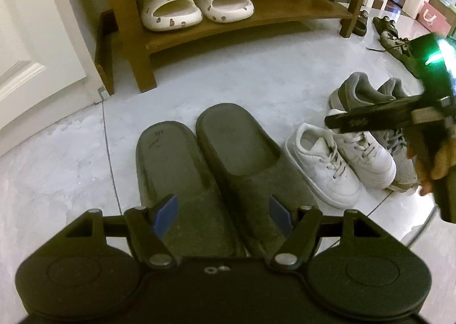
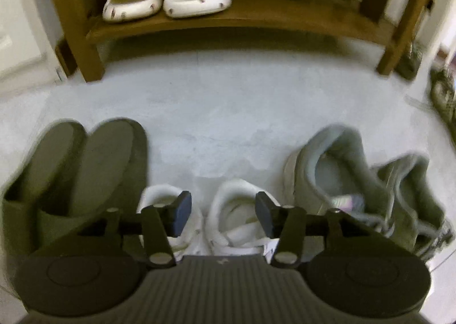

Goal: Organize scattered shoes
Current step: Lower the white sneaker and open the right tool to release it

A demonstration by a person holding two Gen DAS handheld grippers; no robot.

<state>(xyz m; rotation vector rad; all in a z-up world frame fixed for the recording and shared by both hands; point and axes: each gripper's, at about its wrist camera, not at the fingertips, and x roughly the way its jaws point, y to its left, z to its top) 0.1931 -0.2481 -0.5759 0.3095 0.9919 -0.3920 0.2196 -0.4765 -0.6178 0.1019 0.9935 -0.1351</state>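
A pair of dark grey slippers (image 1: pixel 211 170) lies side by side on the floor, also seen in the right wrist view (image 2: pixel 74 170). My left gripper (image 1: pixel 223 218) is open just above their toe ends, holding nothing. A pair of small white sneakers (image 1: pixel 339 161) lies to their right. My right gripper (image 2: pixel 223 217) is open above those white sneakers (image 2: pixel 236 218), empty; it also shows in the left wrist view (image 1: pixel 427 113). A pair of grey sneakers (image 2: pixel 362 181) lies further right. A pair of white spotted slides (image 1: pixel 196 2) stands on the wooden rack's bottom shelf (image 1: pixel 285 7).
A white door (image 1: pixel 31 47) stands at the left next to the rack. More dark shoes (image 1: pixel 396 42) lie on the floor beyond the rack's right leg (image 1: pixel 353 13). A pink box (image 1: pixel 433 17) stands at the far right. The floor is pale marble tile.
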